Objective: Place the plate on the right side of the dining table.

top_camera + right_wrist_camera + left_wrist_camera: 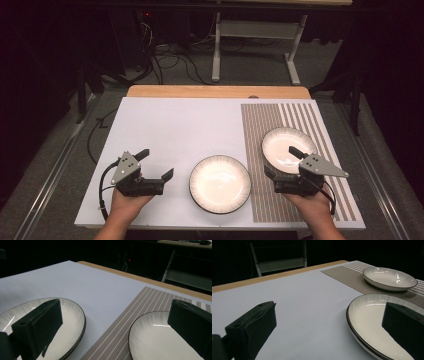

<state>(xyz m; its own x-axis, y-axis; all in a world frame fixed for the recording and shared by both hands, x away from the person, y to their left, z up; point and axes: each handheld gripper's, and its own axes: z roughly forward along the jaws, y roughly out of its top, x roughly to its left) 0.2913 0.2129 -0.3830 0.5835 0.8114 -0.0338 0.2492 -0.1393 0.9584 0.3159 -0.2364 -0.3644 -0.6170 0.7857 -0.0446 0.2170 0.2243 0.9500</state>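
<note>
Plate (220, 184) btwn grippers – R gripper (285, 161) nearer

A white-covered tabletop (165, 125) carries two pale, dark-rimmed plates: one plate (220, 183) near the middle of the near edge, the other plate (288, 147) on a striped brown mat (265, 125) toward the right edge. The left hand-held gripper (158, 163) — jaws spread — sits near the near-left corner; the right hand-held gripper (281, 160) reaches over the mat's plate.

No legible text, label, brand, number or sign is present on any surface in these views.
</note>
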